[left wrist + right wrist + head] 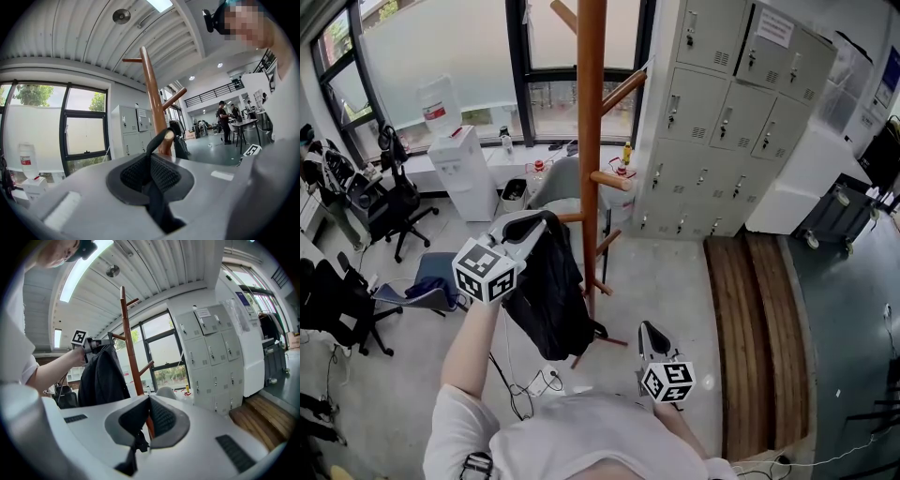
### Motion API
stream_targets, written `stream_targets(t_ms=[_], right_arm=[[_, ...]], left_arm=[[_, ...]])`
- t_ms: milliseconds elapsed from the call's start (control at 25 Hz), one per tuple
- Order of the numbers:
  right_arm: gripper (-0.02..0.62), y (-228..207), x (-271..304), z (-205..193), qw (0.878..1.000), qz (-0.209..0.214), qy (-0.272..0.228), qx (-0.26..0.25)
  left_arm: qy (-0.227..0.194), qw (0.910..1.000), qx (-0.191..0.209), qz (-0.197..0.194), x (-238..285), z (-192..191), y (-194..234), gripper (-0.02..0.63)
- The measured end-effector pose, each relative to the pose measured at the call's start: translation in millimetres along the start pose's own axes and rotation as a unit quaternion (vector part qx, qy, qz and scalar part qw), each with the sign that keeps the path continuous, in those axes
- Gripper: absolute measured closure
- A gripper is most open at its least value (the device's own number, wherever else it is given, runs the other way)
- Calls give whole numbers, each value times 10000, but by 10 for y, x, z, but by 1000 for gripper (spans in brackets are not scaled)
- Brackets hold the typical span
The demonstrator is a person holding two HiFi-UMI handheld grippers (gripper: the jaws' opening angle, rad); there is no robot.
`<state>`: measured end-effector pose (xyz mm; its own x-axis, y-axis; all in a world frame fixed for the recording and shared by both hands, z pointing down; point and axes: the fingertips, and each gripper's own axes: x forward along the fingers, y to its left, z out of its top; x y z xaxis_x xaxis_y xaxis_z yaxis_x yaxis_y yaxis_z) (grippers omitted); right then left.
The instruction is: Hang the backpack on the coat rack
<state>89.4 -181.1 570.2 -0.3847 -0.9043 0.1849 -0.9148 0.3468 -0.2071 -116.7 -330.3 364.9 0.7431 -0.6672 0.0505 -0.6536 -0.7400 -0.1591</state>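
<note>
The wooden coat rack stands in the middle of the room, its pole rising just beyond my left jaws. A black backpack hangs beside the pole, below my left gripper. The left gripper is shut on the backpack's black strap, which runs up over the end of a low peg. My right gripper is low and right of the rack's base, shut, with nothing in it. The right gripper view shows its jaws together, and beyond them the backpack and the pole.
Grey lockers line the wall right of the rack. A wooden bench lies in front of them. A water dispenser and office chairs stand at the left, a grey chair behind the rack, cables on the floor.
</note>
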Motion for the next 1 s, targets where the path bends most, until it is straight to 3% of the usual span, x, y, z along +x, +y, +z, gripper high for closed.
stream_targets(t_ms=[320, 760, 1000], right_arm=[[588, -2, -14, -33, 10000, -11, 37, -2], [588, 20, 31, -43, 10000, -23, 49, -8], [588, 26, 31, -63, 10000, -60, 56, -2]], left_arm=[[-99, 9998, -130, -120, 34, -17, -1, 575], [70, 9981, -400, -472, 116, -43, 38, 575], [89, 9978, -344, -567, 102, -57, -5, 577]])
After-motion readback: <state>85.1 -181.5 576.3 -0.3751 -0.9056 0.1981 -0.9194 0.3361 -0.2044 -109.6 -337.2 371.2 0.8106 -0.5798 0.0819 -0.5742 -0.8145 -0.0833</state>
